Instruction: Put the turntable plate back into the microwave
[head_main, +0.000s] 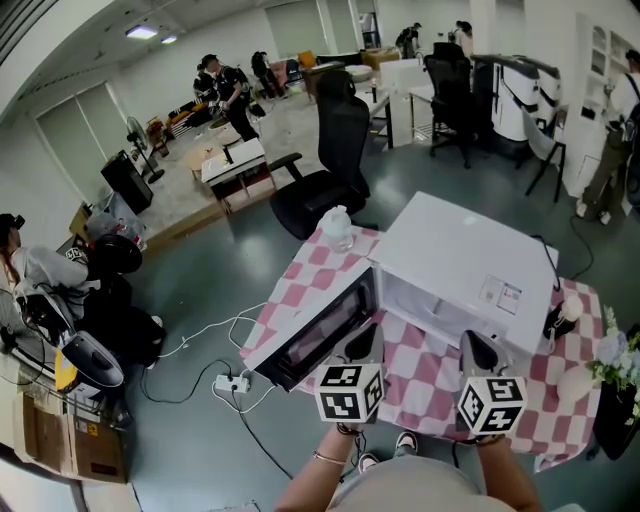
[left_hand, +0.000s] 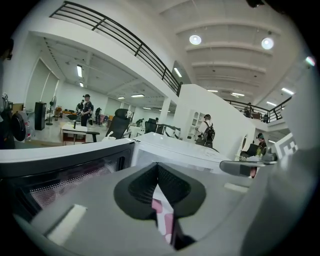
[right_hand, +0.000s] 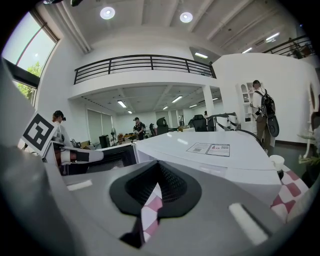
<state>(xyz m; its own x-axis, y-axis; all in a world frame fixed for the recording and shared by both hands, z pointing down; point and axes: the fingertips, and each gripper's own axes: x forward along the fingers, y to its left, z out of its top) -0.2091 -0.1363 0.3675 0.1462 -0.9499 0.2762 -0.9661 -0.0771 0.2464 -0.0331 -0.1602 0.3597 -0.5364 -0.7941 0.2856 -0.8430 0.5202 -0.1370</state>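
A white microwave (head_main: 470, 265) stands on a pink-and-white checked tablecloth (head_main: 440, 385), its door (head_main: 325, 325) swung open to the left. From here the cavity looks pale and bare, and I see no turntable plate in any view. My left gripper (head_main: 360, 342) hovers in front of the open cavity, shut, with nothing between its jaws. My right gripper (head_main: 482, 352) is beside it at the microwave's front right, also shut and empty. In the left gripper view the left gripper (left_hand: 158, 170) points at the microwave (left_hand: 170, 150). The right gripper (right_hand: 159, 172) faces the microwave's top (right_hand: 210, 155).
A clear bottle (head_main: 338, 228) stands at the table's far corner. A white cup (head_main: 575, 383) and flowers (head_main: 615, 360) sit at the right edge, with a black cable (head_main: 560, 320) behind the microwave. An office chair (head_main: 335, 160) stands beyond the table and a power strip (head_main: 232, 382) lies on the floor.
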